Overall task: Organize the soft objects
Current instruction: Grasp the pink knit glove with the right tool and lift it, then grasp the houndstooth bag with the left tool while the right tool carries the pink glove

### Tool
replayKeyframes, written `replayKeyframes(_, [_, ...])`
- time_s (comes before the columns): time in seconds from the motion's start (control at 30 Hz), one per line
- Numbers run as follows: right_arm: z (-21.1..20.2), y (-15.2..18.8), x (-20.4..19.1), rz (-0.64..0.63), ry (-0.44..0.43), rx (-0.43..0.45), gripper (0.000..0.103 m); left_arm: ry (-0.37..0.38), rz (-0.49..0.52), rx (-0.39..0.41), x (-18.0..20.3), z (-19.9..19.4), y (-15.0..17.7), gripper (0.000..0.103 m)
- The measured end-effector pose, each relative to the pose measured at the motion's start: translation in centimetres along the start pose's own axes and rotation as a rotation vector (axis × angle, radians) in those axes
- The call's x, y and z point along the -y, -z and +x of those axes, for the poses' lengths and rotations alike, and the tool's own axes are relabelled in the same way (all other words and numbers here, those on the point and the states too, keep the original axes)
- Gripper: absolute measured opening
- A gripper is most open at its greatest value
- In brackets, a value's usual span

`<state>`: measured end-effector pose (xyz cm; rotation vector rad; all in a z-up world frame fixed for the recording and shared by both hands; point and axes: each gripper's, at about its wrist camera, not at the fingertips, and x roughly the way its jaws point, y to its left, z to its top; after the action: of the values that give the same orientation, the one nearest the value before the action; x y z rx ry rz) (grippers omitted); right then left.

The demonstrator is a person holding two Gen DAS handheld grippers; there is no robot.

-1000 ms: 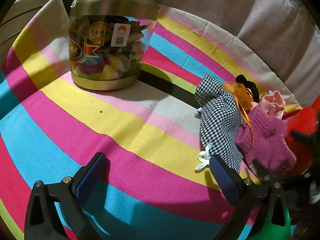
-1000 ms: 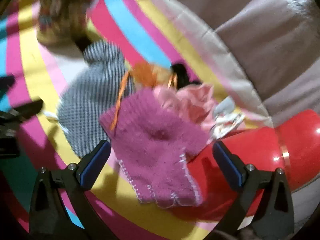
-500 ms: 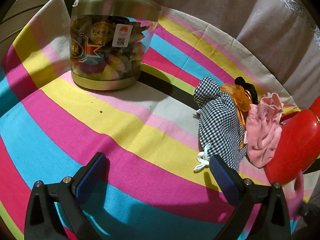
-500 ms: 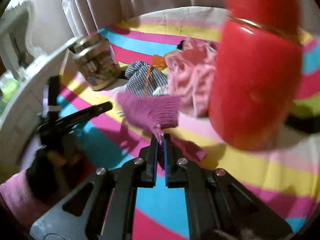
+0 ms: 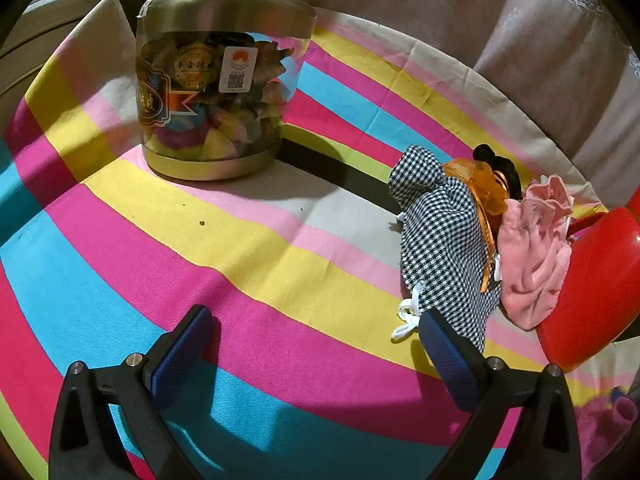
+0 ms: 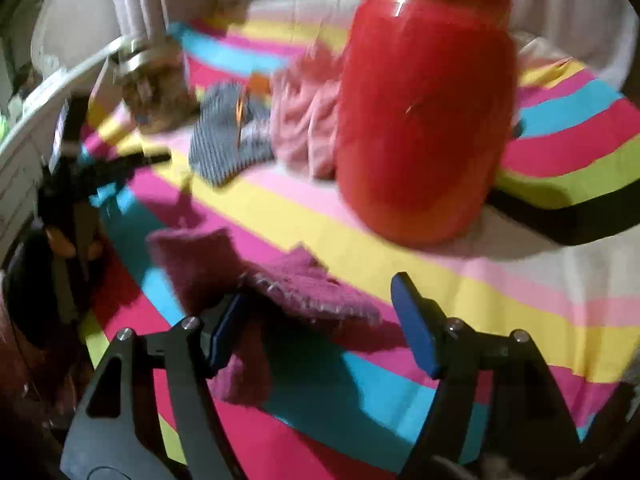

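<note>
A magenta knit glove (image 6: 264, 276) lies on the striped cloth right in front of my right gripper (image 6: 320, 320), which is open; the glove's near edge lies between the fingers. A corner of it shows in the left wrist view (image 5: 612, 416). A checked cloth pouch (image 5: 444, 240), an orange ribbon piece (image 5: 484, 188), a black item (image 5: 500, 164) and a pink cloth (image 5: 532, 256) lie in a heap at the right. My left gripper (image 5: 316, 344) is open and empty over the cloth, left of the heap.
A red jar (image 6: 424, 112) stands beside the heap; it also shows in the left wrist view (image 5: 600, 280). A clear jar with a metal lid (image 5: 216, 96) stands at the back left. Grey curtain (image 5: 520, 40) hangs behind the striped cloth (image 5: 200, 264).
My right gripper closed on the magenta glove, carried it off the heap toward the front, then opened and let it go. The left gripper stayed still.
</note>
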<state>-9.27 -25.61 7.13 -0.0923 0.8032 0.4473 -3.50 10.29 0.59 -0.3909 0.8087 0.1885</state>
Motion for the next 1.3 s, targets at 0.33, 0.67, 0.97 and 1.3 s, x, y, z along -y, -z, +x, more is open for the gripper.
replayKeyframes(0.33, [-1.4,2.2,-1.8,0.081,-0.139,-0.100,0.082,0.005,0.000,0.000,-0.3,0.1,0.1,0.103])
replayKeyframes(0.67, [6.3,0.0,-5.4,-0.043,0.042,-0.166,0.039,-0.016,0.055,-0.049,0.8,0.2,0.1,0.103])
replayKeyframes(0.97, [4.5,1.9,-1.5,0.105,-0.022,-0.141,0.022,0.058,0.151,-0.131,6.2,3.2,-2.2,0.103])
replayKeyframes(1.3, [3.8,3.0,-0.2,0.169,-0.062,-0.120,0.022,0.168,0.189,-0.006,4.2,-5.4,1.1,0.009])
